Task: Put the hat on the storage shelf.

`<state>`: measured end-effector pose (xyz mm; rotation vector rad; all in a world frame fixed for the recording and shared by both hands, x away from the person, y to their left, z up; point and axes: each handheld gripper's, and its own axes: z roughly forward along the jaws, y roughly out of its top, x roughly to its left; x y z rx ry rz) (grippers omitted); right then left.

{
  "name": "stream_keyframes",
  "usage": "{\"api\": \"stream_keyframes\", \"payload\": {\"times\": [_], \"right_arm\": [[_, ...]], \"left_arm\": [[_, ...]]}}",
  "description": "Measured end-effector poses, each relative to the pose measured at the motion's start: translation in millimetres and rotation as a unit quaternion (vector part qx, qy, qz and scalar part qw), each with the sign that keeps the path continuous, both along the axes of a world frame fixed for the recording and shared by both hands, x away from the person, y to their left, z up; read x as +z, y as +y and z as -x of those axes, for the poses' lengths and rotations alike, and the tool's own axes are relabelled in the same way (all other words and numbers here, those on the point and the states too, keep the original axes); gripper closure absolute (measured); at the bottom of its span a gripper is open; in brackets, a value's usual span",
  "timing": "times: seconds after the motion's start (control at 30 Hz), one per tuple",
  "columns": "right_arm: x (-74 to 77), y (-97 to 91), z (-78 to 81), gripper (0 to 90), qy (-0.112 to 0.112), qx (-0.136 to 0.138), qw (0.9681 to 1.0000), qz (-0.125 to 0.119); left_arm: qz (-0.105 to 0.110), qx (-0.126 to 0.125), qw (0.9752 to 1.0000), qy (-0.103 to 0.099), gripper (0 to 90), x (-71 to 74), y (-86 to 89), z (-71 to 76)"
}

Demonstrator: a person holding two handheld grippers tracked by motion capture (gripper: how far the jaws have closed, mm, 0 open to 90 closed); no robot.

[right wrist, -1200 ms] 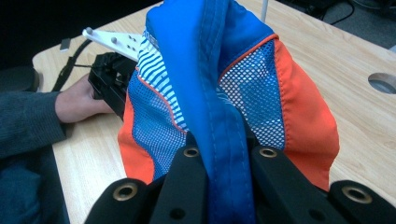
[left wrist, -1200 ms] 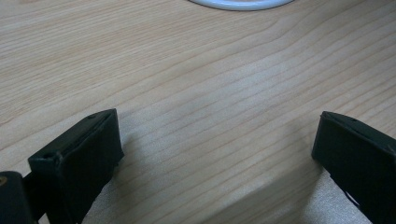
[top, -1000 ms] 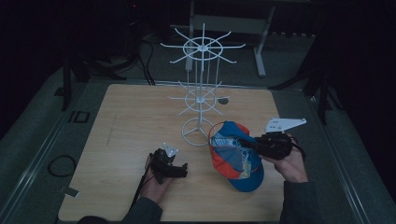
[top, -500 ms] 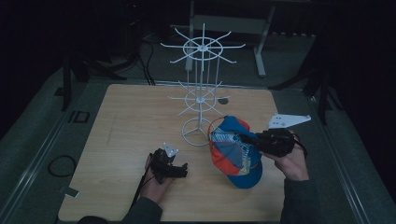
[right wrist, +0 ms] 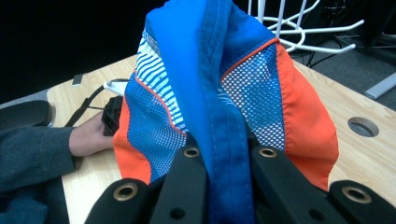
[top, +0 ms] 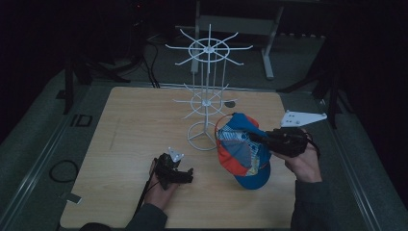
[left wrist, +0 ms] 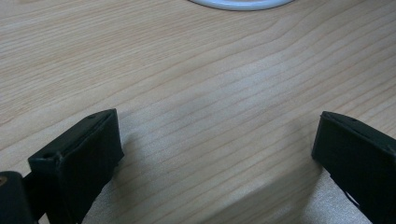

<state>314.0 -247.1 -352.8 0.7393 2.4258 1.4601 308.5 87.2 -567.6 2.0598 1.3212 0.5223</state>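
The right gripper (top: 255,137) is clamped on a blue, orange and white-striped fabric cap with mesh panels (top: 243,151); in the right gripper view the two black jaws stand close together with a fold of the cap's blue cloth (right wrist: 219,116) pinched between them. The cap hangs from the jaw tips, with its crown directly ahead of the right gripper and its blue brim (top: 252,178) drooping below and toward the person's side of the light wooden worktop (top: 130,130). A grey three-cornered plate (top: 303,118) sits on top of the right gripper, and the person's right hand (top: 300,163) supports the body from beneath. A white wire display stand with two tiers of radiating hooks and a ring base (top: 207,103) stands just beyond the cap, ahead of the right gripper and slightly to its far side. The left gripper (top: 185,175) rests low on the worktop, well apart from the cap, held by the left hand (top: 161,185). In the left gripper view its jaws stand wide apart with only bare wood grain (left wrist: 210,93) between them, and the white ring base (left wrist: 240,3) of the stand lies ahead of them at the upper edge.
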Motion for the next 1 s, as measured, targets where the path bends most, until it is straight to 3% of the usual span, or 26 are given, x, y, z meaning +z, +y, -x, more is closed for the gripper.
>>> {"api": "stream_keyframes", "payload": {"times": [0.77,1.0], "right_arm": [[11.7,-14.1,-19.3,88.6,-0.002,-0.026,0.9993,-0.026],[15.0,-17.3,-24.5,88.6,-0.003,-0.032,0.9992,-0.022]], "left_arm": [[0.001,0.001,1.0,0.0,1.9,-0.1,-0.1,0.0],[0.001,0.0,1.0,0.0,1.9,0.0,-0.1,0.0]]}}
